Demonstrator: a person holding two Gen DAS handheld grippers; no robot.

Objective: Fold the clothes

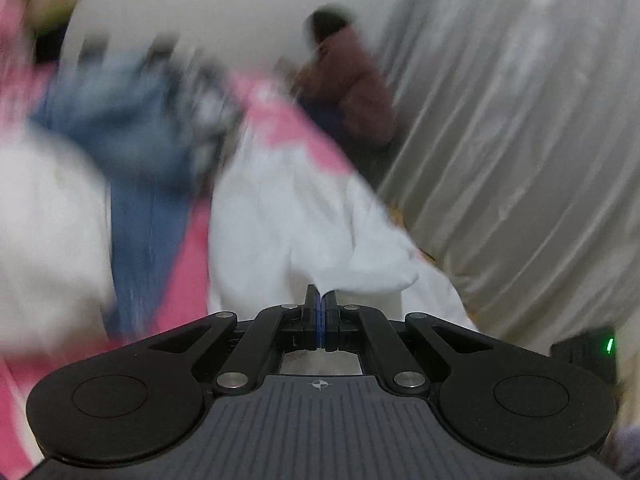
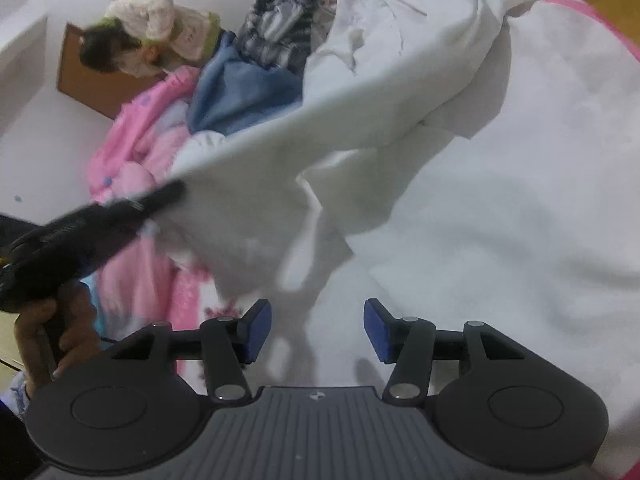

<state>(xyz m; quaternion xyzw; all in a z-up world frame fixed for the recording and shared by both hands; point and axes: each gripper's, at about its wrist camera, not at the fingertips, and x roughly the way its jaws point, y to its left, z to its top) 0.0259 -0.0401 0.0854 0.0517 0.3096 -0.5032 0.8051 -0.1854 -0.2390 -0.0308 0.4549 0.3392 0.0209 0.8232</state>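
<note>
- The left wrist view is smeared by motion; it alone shows a person in a dark maroon jacket (image 1: 352,84) at 1 o'clock, crouched beside pale pleated curtains (image 1: 520,120) that fill the right side.
- The right wrist view is sharper and alone shows the broad white bedspread (image 2: 500,220) with a pink border, plus the hand (image 2: 52,332) that grips the other tool's handle at 8 o'clock.
- The left gripper (image 1: 321,300) is clenched, its blue pads pressed together on an edge of the white cloth garment (image 1: 288,208), which rises from the fingertips toward 12 o'clock.
- In the right wrist view the same left gripper (image 2: 176,192) enters from 9 o'clock and holds the white cloth garment (image 2: 320,140) lifted, so it stretches in a band from the tip toward 1 o'clock, with its far part lying crumpled on the bedspread.
- The right gripper (image 2: 318,332) is released, its blue pads (image 2: 256,332) standing well apart with only bedspread between them; the hanging cloth is just beyond at 12 o'clock, not touched.
- Around: a blue denim garment (image 2: 240,92) and a dark plaid garment (image 2: 284,28) heaped at 11 o'clock, pink bedding (image 2: 132,148) at 10 o'clock, a brown wooden board (image 2: 92,84) behind.
- The lifted cloth hides the bedspread behind it.
</note>
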